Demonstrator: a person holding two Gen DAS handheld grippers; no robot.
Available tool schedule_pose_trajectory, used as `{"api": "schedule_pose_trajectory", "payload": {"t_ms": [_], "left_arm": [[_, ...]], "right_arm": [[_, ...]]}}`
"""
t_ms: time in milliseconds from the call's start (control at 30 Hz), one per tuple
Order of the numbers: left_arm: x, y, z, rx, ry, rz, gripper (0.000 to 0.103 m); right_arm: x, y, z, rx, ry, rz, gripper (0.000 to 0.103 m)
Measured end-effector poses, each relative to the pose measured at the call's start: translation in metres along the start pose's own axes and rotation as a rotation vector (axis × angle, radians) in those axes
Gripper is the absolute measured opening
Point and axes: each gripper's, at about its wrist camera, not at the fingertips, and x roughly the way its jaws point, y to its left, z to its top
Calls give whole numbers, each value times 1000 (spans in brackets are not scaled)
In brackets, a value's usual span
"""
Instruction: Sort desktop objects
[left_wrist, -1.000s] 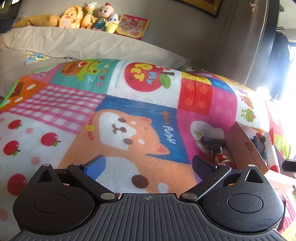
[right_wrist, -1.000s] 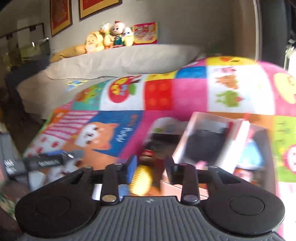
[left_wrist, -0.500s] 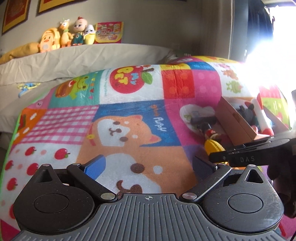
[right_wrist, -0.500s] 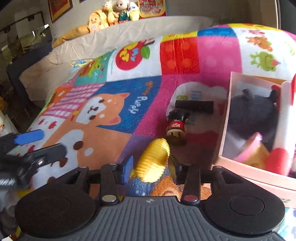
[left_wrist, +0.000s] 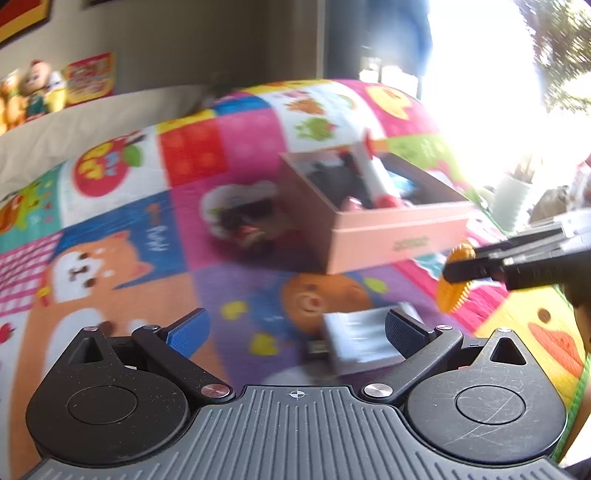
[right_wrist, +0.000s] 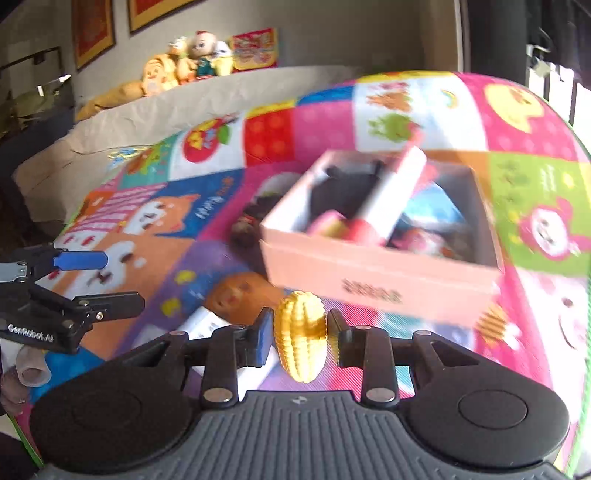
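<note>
Right gripper: pinching the yellow corn toy, just short of the pink box.
Left gripper: spread wide, nothing held.

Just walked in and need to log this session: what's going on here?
A person is sorting small items on a colourful play mat into a pink box. The right gripper is shut on a yellow corn toy, lifted in front of the box. The left gripper is open above a small white item on the mat.
</note>
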Motion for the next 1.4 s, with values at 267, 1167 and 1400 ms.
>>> {"api": "schedule_pose_trajectory", "payload": {"t_ms": [267, 1167, 1400], "left_arm": [[20, 2, -6, -3, 22, 93, 103], [18, 43, -16, -194, 0, -13, 103], [16, 47, -16, -214, -7, -26, 103]], "right_arm": [[4, -43, 43, 136, -90, -5, 31], [184, -62, 150, 752, 255, -112, 67], [150, -23, 162, 181, 145, -138, 31]]}}
